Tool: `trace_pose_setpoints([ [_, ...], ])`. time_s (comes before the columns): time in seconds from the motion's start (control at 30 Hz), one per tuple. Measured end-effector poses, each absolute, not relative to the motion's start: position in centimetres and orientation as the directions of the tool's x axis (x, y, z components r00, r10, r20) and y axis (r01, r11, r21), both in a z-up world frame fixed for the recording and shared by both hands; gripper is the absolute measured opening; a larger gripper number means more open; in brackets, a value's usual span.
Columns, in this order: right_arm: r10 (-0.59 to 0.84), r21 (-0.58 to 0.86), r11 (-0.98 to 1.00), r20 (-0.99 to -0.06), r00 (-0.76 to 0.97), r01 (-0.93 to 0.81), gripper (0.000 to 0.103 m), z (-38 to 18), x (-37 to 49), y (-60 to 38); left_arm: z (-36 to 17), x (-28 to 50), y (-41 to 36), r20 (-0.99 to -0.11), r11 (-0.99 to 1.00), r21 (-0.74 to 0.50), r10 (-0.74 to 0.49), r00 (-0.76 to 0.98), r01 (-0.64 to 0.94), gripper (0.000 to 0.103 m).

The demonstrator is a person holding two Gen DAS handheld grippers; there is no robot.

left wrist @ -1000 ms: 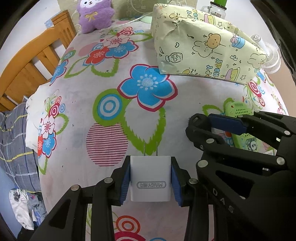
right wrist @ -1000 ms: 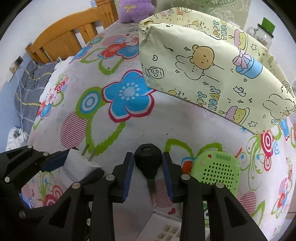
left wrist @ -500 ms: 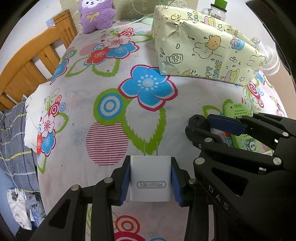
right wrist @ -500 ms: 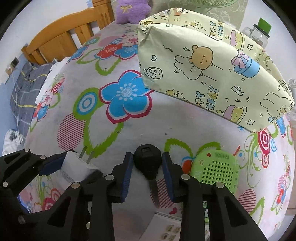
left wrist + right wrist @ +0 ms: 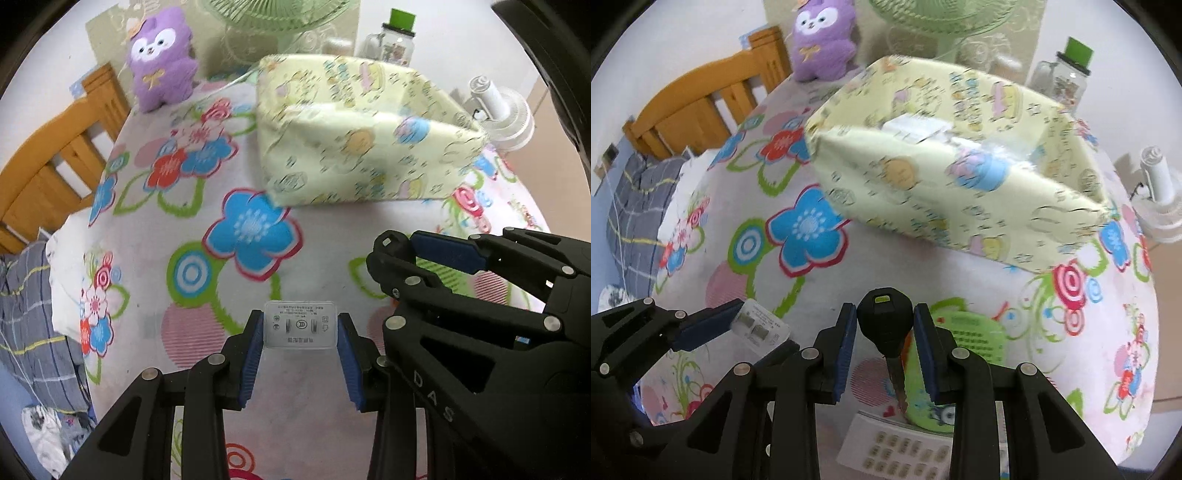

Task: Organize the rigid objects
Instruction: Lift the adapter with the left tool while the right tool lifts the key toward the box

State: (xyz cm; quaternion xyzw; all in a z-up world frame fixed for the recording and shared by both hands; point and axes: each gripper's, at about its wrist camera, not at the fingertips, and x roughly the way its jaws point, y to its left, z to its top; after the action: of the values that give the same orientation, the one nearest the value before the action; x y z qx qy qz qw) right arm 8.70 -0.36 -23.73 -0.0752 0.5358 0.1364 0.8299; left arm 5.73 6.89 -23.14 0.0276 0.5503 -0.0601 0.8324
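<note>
The white plastic charger (image 5: 300, 325), a smooth rounded block with printed markings on its end face, is pinched between the blue ribbed pads of the left gripper (image 5: 300, 349), lifted clear of the flowered sheet (image 5: 207, 295). The black key (image 5: 885, 325), with its bulbous plastic head and thin metal blade hanging down, is clamped between the pads of the right gripper (image 5: 885, 349). Below it lie one green perforated gadget (image 5: 971, 338) and one flat white keypad (image 5: 897, 450). Farther off stands one open box (image 5: 953, 184) wrapped in pale yellow cartoon paper, and one purple plush toy (image 5: 823, 37) sits by the wooden bed frame (image 5: 698, 110).
</note>
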Motion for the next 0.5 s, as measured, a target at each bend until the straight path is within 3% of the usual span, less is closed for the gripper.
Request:
trace_pose_setpoints([
  [0.5,0.111,0.004,0.975,-0.873,0.476,-0.221,0.034,-18.7,8.1,-5.1,-18.8,5.8,2.6,-0.892,0.981,-0.013,-0.098,0.442,0.192,0.04],
])
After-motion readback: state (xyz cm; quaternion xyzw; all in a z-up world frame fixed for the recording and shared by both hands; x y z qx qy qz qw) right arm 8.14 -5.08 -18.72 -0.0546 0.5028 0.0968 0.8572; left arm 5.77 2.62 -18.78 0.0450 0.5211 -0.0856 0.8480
